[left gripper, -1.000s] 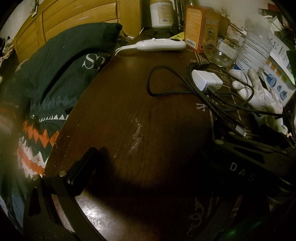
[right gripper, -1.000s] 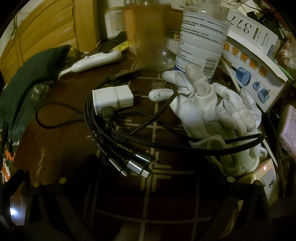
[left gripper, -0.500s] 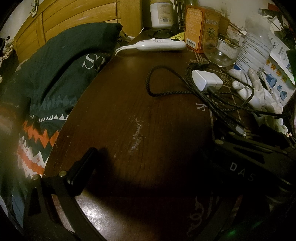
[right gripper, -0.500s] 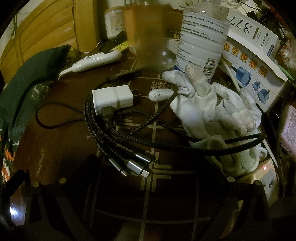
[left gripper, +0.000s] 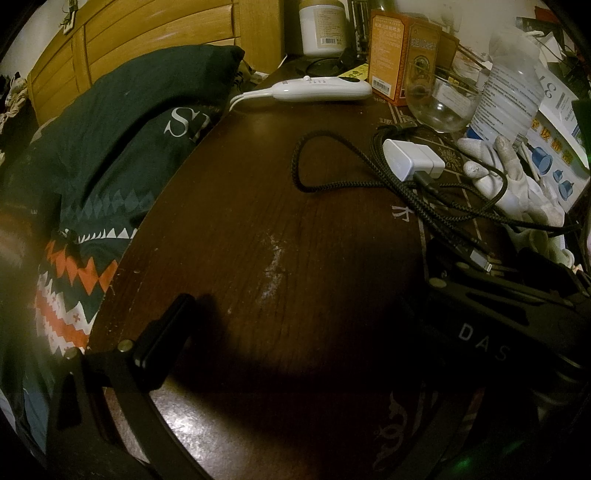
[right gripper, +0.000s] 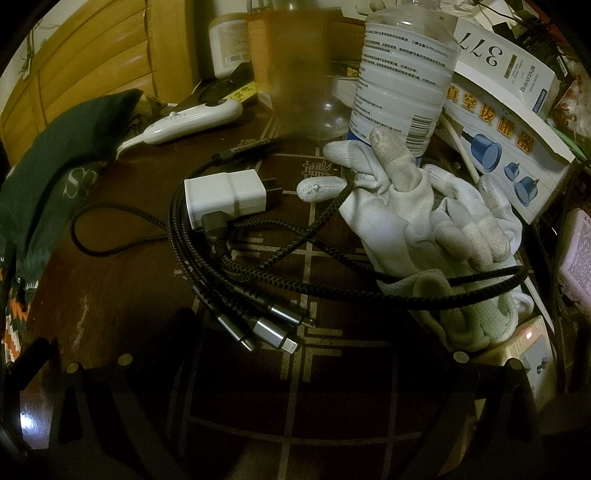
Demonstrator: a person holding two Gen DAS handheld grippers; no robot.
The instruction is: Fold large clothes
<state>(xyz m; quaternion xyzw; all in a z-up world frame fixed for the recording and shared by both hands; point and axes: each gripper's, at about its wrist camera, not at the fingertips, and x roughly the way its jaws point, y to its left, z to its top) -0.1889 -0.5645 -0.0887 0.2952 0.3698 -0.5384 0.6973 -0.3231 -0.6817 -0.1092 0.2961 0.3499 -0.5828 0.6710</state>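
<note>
A dark green garment point(left gripper: 110, 140) with white letters and an orange and white zigzag band lies bunched off the left edge of a dark wooden table point(left gripper: 258, 240). It also shows in the right wrist view point(right gripper: 59, 173). My left gripper point(left gripper: 295, 317) rests low over the table, open and empty, with its left finger point(left gripper: 162, 339) near the table's left edge. My right gripper point(right gripper: 306, 350) is open and empty, low over the table, just before a tangle of cables point(right gripper: 240, 258). It shows as the black body point(left gripper: 498, 314) in the left wrist view.
A white charger point(right gripper: 225, 195), white gloves point(right gripper: 424, 221), a plastic bottle point(right gripper: 402, 77), a glass point(left gripper: 439, 103), a white handheld controller point(left gripper: 321, 88), boxes point(right gripper: 509, 122) and a jar point(left gripper: 321, 26) crowd the table's back and right. A wooden headboard point(left gripper: 147, 48) stands behind the garment.
</note>
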